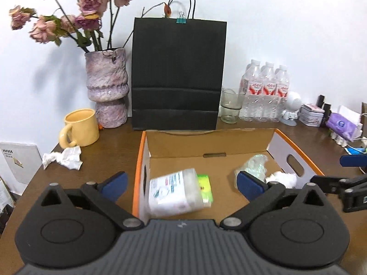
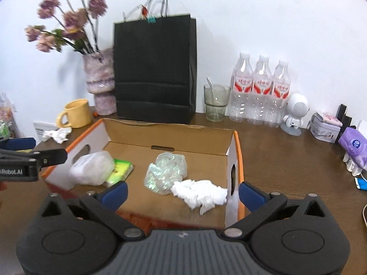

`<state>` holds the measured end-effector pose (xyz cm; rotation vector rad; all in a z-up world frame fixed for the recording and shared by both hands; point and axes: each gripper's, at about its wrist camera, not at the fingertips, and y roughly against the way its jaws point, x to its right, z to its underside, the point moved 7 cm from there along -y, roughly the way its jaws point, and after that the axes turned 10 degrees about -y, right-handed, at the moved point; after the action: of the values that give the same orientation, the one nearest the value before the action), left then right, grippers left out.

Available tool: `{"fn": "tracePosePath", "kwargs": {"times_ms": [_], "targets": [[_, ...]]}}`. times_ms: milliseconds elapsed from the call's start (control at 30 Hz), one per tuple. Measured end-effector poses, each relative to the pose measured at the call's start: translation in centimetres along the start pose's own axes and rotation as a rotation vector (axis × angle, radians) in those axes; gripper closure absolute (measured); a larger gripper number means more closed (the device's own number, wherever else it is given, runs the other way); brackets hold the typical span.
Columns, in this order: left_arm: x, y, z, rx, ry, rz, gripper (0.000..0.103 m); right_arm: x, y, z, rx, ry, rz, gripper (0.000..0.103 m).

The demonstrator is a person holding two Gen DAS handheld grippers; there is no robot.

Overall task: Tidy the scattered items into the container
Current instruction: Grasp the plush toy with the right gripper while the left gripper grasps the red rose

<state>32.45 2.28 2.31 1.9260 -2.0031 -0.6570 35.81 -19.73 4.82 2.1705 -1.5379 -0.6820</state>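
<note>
While jaws gape, both hand-held grippers above cardboard box.

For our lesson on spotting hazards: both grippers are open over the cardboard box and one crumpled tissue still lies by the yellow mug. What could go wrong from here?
1. The crumpled tissue lies right beside the yellow mug; reaching for it may knock the mug.
2. The left gripper straddles the cardboard box wall, so a sideways move could drag the box.
</note>
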Motion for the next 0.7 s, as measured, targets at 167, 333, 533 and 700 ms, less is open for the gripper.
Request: {"fn": "tracePosePath", "kwargs": {"times_ms": [167,333,533,700], "targets": [[-0.5,2.0,3.2,-0.011,0.026,0.026,0.000,0.3,2.8,3.2,0.032,0.000,-0.011,0.000],[-0.3,2.8,6.7,-0.040,0.049,0.045,0.000,0.9,3.4,6.4,0.031,-0.038,-0.003,0.000],[0.6,2.8,9.7,-0.067,0.048,0.054,0.000,1.7,2.8,9.1,0.002,-0.103,0.010,0.000],[1.9,2.4,10.5,-0.079,0.017,0.072,0.000,2.0,1.9,9.6,-0.016,-0.137,0.013,0.000]]}}
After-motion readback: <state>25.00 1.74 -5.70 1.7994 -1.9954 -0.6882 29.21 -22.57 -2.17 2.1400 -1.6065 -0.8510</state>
